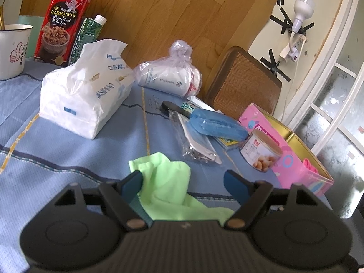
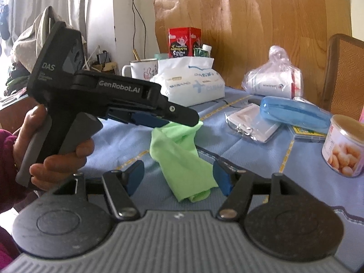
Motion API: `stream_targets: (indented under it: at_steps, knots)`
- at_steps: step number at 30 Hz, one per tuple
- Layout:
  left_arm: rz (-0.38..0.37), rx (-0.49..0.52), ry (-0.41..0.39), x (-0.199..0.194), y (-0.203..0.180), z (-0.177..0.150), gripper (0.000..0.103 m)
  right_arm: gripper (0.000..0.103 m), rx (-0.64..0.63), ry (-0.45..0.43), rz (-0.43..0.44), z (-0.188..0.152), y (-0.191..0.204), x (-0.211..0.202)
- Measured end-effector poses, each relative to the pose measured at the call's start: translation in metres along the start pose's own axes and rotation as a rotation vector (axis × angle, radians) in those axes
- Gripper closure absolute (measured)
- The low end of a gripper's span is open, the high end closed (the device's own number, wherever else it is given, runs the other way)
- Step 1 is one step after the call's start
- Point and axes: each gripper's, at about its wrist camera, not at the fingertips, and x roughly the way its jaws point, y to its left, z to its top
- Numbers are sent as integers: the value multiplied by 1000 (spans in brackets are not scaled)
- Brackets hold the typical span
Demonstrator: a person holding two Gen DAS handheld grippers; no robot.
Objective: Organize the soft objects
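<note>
A light green sock [image 1: 168,188] lies crumpled on the blue tablecloth [image 1: 68,150]. My left gripper [image 1: 182,179] is open with its fingers on either side of the sock's upper part, the left finger touching it. In the right wrist view the left gripper [image 2: 182,119] hovers over the sock's far end [image 2: 182,150]. My right gripper [image 2: 179,175] is open around the sock's near end, just above the cloth. A pink and gold box [image 1: 293,150] stands open at the right with something pink inside.
A tissue pack [image 1: 84,95], a bagged white bottle [image 1: 173,75], a blue case [image 1: 216,125] on plastic packets, and a can [image 1: 261,150] lie behind the sock. A red snack box [image 1: 63,22], a carton and a mug [image 1: 11,50] stand far left. A chair [image 1: 243,84] is beyond.
</note>
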Motion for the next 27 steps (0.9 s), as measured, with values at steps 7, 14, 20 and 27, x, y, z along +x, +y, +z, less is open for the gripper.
stream_targets:
  at_steps: [7,14,20,27]
  knots:
    - [-11,2,6,0,1,0,23,35,28,48,-13,0,-4,7]
    - [-14,21,34,5,-1,1,30,82,66,55,-35,0,-7,10]
    - [-14,54,63,10,-6,0,44,89,74,41,-22,2,-3,12]
    - [-32,51,89,14,-5,0,76,89,118,50,4,2,-10,14]
